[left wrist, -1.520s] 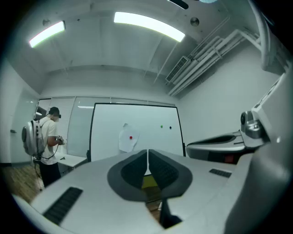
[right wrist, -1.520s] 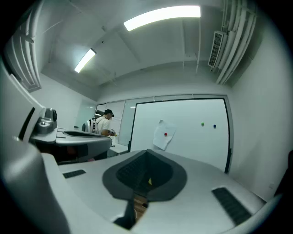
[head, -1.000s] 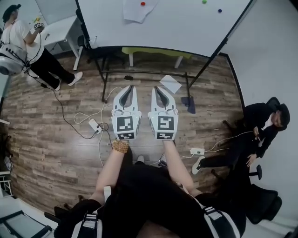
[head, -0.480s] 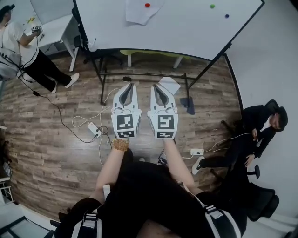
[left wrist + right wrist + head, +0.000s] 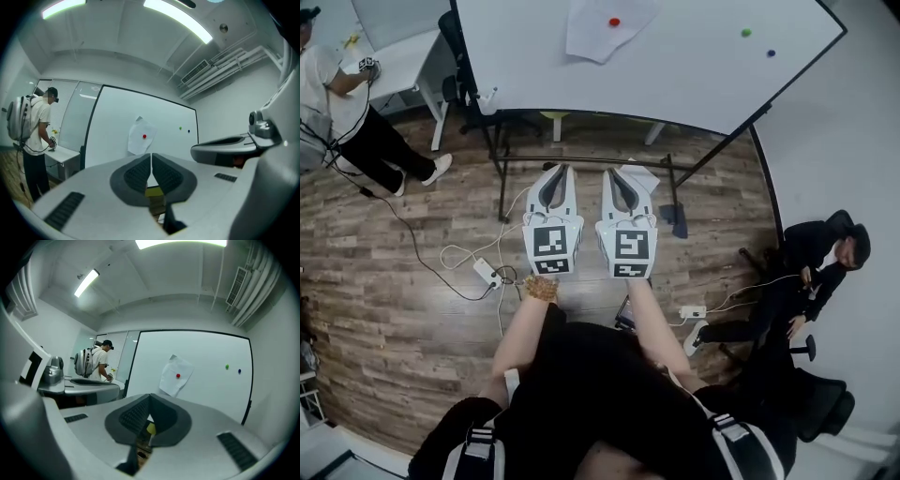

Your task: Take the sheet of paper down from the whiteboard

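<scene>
White sheet of paper, askew under red magnet on whiteboard — left tongs, right tongs clenched.

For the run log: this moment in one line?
left gripper: shut, empty | right gripper: shut, empty | sheet of paper: pinned on whiteboard by red magnet

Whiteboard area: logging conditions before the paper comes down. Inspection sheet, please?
Surface: whiteboard on black stand; wood floor.
Job's things: sheet of paper hangs tilted under a red magnet.
Clutter: green magnet, blue magnet on the board; loose white sheet on the floor.
Grippers: left gripper and right gripper side by side, jaws together, empty, short of the board.
Cables: power strip and cords on floor.
Surroundings: standing person at a desk; seated person by the wall.
</scene>
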Tool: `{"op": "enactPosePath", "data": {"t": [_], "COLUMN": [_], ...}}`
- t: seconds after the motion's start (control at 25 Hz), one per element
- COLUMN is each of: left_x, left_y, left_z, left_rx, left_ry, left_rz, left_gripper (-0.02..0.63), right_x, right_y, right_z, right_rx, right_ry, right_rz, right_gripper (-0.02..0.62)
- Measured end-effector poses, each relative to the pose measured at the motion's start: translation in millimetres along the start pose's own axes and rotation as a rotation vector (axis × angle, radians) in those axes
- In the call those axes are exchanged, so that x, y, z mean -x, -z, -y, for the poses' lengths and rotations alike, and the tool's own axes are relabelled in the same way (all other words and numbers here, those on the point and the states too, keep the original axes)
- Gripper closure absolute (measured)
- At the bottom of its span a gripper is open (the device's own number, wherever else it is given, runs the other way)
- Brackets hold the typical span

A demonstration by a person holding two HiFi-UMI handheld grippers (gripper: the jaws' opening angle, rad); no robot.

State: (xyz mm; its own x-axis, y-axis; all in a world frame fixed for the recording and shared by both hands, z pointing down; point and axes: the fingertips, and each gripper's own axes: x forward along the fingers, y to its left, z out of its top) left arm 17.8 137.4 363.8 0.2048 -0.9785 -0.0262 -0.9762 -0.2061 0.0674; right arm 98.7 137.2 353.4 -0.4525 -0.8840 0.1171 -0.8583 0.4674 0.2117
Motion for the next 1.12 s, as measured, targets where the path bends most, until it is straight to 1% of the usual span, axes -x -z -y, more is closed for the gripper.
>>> {"op": "enactPosePath", "data": {"t": [0.24,0.36,0.48,0.6,0.72,0.88,1.12], "left_x": [-19,-28,-40,-50,-63,-88,-128], "left_y": [1,2,9,17,23,28,23], "left_z": [-20,-23,-24,-18,-22,-23,-23], "left_rx": [0.02,0.04,0.053,0.054,0.044,0.031,-0.007], "left_ry": [0.054,0.091,0.103,0.117,0.116,0.107,0.091], "left_rz": [0.006,0.01,0.003,-0.012,-0.024,-0.037,-0.039], "left_gripper": [0.586,0.586,0.586,0.586,0.586,0.586,0.588], "right_x": [-30,-41,-47,-49,-61,-84,-119], "right_y": [-3,-3,-3,1,4,4,-2], "right_z": [-5,-5,-3,10,18,32,58], "right_rx": [-0.01,-0.021,-0.025,-0.029,-0.044,-0.058,-0.048], "right_ry": [0.034,0.057,0.072,0.092,0.099,0.088,0.073], "right_rz": [-0.011,-0.012,-0.012,-0.013,-0.008,0.008,0.042], "right_gripper": [0.597,0.597,0.595,0.595,0.595,0.597,0.595]}}
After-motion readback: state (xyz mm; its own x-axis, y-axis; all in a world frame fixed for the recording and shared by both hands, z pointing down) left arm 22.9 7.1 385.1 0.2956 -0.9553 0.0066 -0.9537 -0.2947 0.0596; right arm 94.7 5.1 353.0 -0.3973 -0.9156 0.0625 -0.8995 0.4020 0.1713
